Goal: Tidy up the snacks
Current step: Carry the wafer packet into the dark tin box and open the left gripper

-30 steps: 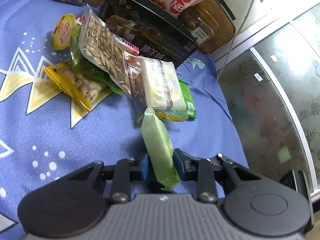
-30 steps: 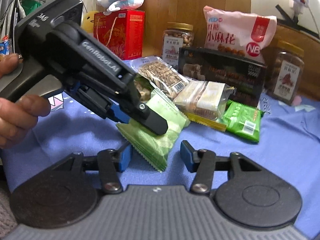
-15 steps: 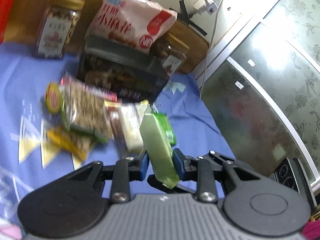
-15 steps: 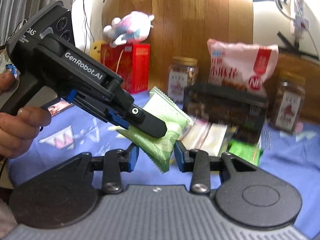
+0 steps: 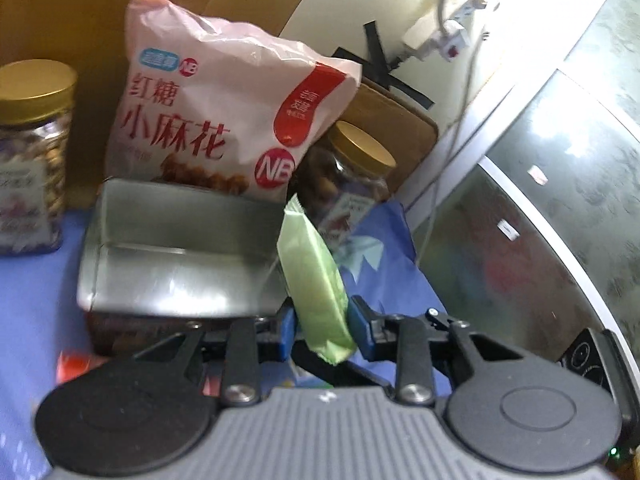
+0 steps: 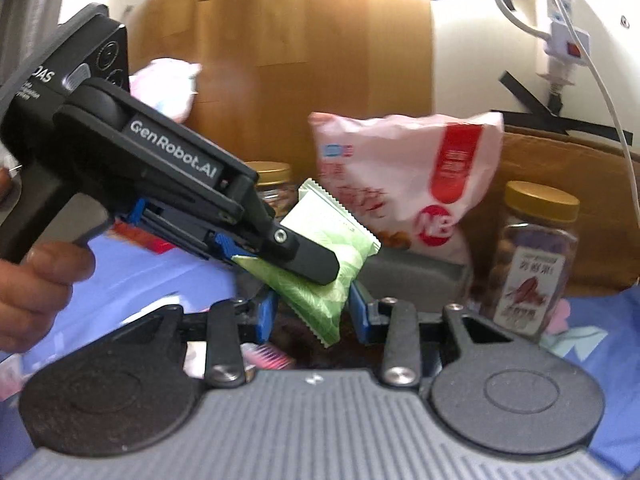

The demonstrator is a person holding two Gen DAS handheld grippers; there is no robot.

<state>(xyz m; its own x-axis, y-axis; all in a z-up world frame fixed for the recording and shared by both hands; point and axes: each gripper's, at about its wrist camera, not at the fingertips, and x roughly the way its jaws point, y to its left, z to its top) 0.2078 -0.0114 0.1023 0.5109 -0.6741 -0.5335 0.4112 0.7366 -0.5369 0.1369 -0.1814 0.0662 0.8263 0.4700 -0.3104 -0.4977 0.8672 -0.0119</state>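
A pale green snack packet (image 5: 312, 280) stands upright between the blue pads of my left gripper (image 5: 322, 332), which is shut on it while its jaws are opening slightly. In the right wrist view the same green packet (image 6: 316, 304) hangs in the air, clamped by my left gripper (image 6: 324, 268). Its lower corner sits between the pads of my right gripper (image 6: 312, 314), which close against it. An open grey metal tin (image 5: 180, 216) lies just behind the packet on the blue cloth (image 5: 32, 300).
A pink snack bag (image 5: 216, 120) leans behind the tin, with gold-lidded jars to its left (image 5: 32, 152) and right (image 5: 352, 184). A glass cabinet door (image 5: 540, 240) borders the right side. A person's hand (image 6: 36, 288) grips the left tool's handle.
Both grippers have risen from the snack pile with the green packet and moved toward the tin and pink bag. The right jaws narrowed around the packet's lower corner.
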